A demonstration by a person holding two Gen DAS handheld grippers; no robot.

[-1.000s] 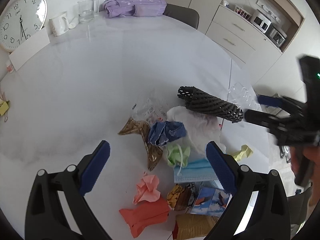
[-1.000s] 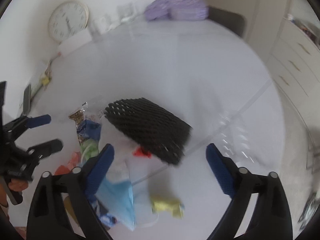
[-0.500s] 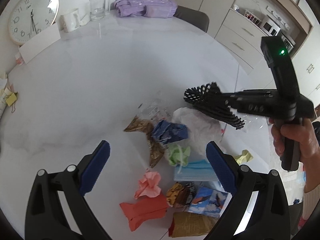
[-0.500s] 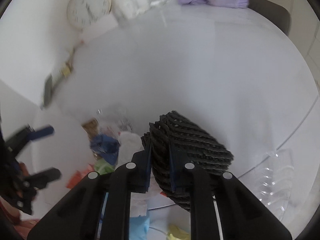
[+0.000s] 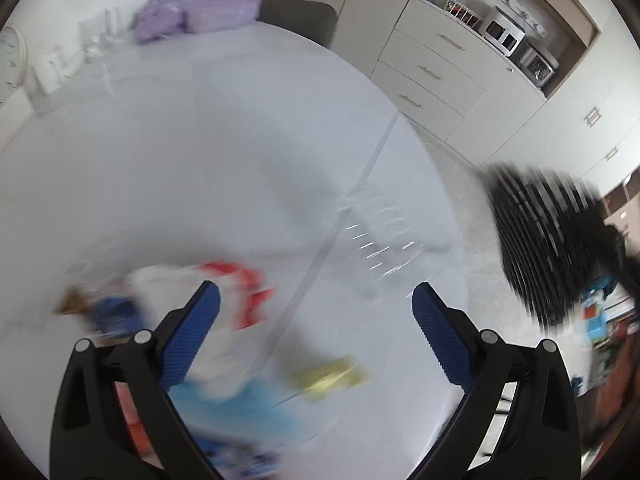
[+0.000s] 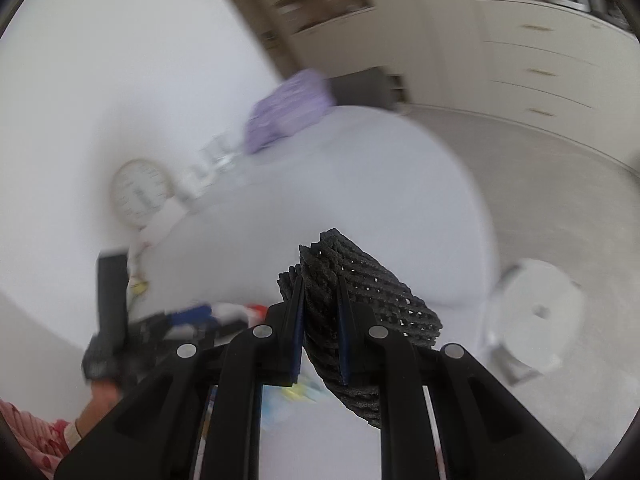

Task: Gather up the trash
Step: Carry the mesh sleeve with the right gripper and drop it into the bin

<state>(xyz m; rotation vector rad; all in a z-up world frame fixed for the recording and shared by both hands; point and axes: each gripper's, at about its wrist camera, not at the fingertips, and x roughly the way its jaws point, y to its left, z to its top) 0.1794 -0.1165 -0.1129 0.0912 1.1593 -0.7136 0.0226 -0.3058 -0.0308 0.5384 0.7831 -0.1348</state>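
Observation:
My right gripper (image 6: pixel 320 300) is shut on a black foam net sleeve (image 6: pixel 372 292), lifted off the white table (image 6: pixel 360 184). The same net sleeve (image 5: pixel 536 232) shows blurred at the right of the left wrist view, out past the table's edge. My left gripper (image 5: pixel 316 304) is open and empty above the table's near part. Under and beside it lies blurred trash: a white and red bag (image 5: pixel 224 288), a yellow paper scrap (image 5: pixel 328 376), a blue face mask (image 5: pixel 244 404) and a clear plastic tray (image 5: pixel 380 236).
A purple pack (image 5: pixel 196 4), glasses (image 5: pixel 104 36) and a wall clock (image 5: pixel 12 64) stand at the table's far side. Cream drawers (image 5: pixel 432 72) line the right wall. A white round stool (image 6: pixel 536 312) stands on the floor right of the table. A dark chair (image 5: pixel 296 12) sits behind.
My right gripper closed on the black net sleeve and carried it up and off to the right of the pile. My left gripper swung right, so the trash pile slid to lower left.

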